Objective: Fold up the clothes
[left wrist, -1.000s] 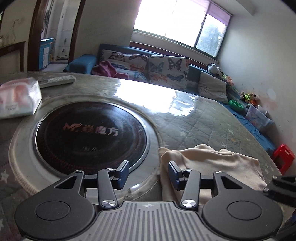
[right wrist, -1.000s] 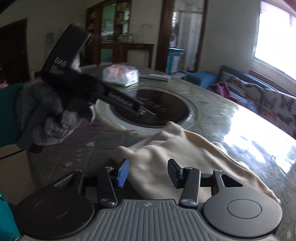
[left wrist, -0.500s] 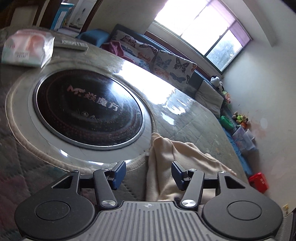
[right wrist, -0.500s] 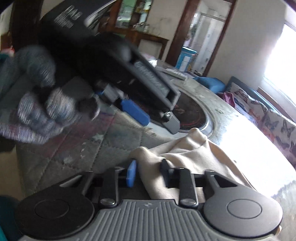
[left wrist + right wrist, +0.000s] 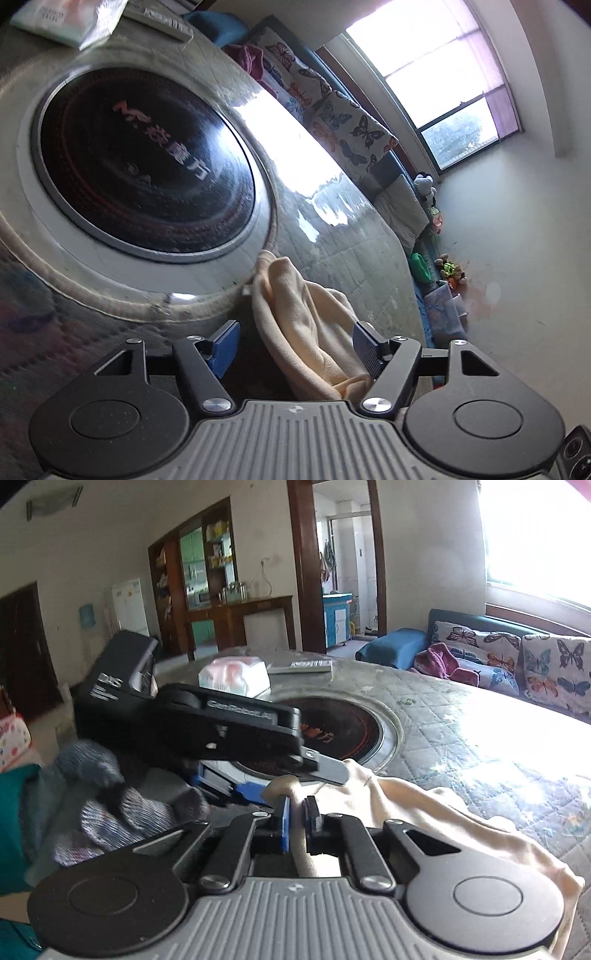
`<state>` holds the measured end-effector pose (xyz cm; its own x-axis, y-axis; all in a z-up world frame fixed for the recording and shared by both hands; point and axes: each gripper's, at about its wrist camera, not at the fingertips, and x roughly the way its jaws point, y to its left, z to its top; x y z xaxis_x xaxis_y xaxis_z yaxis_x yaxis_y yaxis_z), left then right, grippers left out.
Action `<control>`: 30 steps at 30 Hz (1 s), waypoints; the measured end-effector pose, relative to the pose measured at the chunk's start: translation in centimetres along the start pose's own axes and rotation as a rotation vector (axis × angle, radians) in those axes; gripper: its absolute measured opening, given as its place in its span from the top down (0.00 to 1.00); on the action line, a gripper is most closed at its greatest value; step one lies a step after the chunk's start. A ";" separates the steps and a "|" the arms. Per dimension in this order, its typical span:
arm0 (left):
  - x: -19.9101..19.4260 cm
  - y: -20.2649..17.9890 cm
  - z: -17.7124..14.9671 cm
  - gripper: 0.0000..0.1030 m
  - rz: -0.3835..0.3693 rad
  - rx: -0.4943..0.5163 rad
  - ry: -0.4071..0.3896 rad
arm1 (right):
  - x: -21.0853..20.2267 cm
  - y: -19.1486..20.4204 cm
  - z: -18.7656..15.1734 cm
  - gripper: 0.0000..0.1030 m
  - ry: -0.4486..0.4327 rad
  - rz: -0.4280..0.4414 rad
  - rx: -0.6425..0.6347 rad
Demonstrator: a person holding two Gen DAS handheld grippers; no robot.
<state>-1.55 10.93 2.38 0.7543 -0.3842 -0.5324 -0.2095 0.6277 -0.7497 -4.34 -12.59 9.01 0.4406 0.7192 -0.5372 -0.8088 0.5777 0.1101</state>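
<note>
A cream garment [image 5: 424, 812] lies crumpled on the quilted round table [image 5: 461, 731], next to the black hotplate [image 5: 340, 731]. My right gripper [image 5: 298, 808] is shut on a bunched edge of it, lifted a little off the table. My left gripper [image 5: 293, 347] is rolled to one side. Its jaws are opening, with a raised fold of the garment [image 5: 295, 325] between them, and the pads do not press on it. In the right wrist view the left gripper [image 5: 288, 781] sits just beyond my right fingers, held by a gloved hand [image 5: 110, 805].
The hotplate [image 5: 144, 162] is set in the table's middle. A tissue pack [image 5: 232, 675] and a remote [image 5: 299, 666] lie at the far edge. A sofa with butterfly cushions [image 5: 546, 664] runs along the window wall.
My right gripper has closed on the garment's edge and raised it slightly. My left gripper has rolled sideways and its jaws have spread wider around the fold.
</note>
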 end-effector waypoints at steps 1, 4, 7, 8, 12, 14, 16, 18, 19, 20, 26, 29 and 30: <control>0.3 -0.1 0.0 0.33 -0.001 -0.001 0.005 | -0.2 0.0 0.0 0.93 -0.005 0.005 0.004; 1.1 -0.1 0.0 0.44 -0.011 -0.015 0.023 | -0.7 0.0 -0.2 0.93 -0.015 0.022 0.014; 1.6 0.3 -0.1 0.72 -0.026 -0.037 0.043 | -0.9 0.0 -0.5 0.93 -0.015 0.039 0.020; 1.7 0.5 -0.1 0.78 -0.022 -0.041 0.046 | -1.0 0.0 -0.6 0.93 -0.015 0.045 0.023; 1.6 1.2 -0.3 0.84 -0.011 -0.047 0.049 | -1.1 -0.3 -1.4 0.90 0.009 0.062 0.041; 1.5 1.5 -0.3 0.84 0.000 -0.041 0.050 | -1.4 -0.6 -1.9 0.89 0.007 0.053 0.057; 1.4 1.7 -0.5 0.84 0.009 -0.034 0.049 | -2.2 -1.3 -2.5 0.89 -0.001 0.018 0.085; 1.2 1.7 -0.5 0.84 0.010 -0.026 0.047 | -3.1 -2.6 -3.2 0.86 -0.002 -0.033 0.122; 1.2 1.6 -0.5 0.84 0.013 -0.019 0.046 | -3.5 -3.5 -3.5 0.84 0.001 -0.072 0.141; 1.2 1.6 -0.6 0.84 0.016 -0.012 0.044 | -3.9 -4.4 -3.8 0.81 0.003 -0.108 0.159; 1.4 1.0 -0.2 0.84 0.032 0.019 0.043 | -5.7 -10.8 -6.1 0.78 0.004 -0.321 0.306; 1.5 0.7 -0.3 0.84 0.042 0.042 0.043 | -6.5 -13.7 -7.3 0.75 -0.006 -0.388 0.371; 1.6 0.5 -0.3 0.84 0.046 0.048 0.043 | -6.7 -14.6 -7.5 0.69 -0.008 -0.396 0.391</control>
<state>-0.67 10.45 1.02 0.7172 -0.3822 -0.5827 -0.2126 0.6763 -0.7053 1.54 -28.76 4.71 0.6857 0.4203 -0.5942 -0.3768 0.9035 0.2043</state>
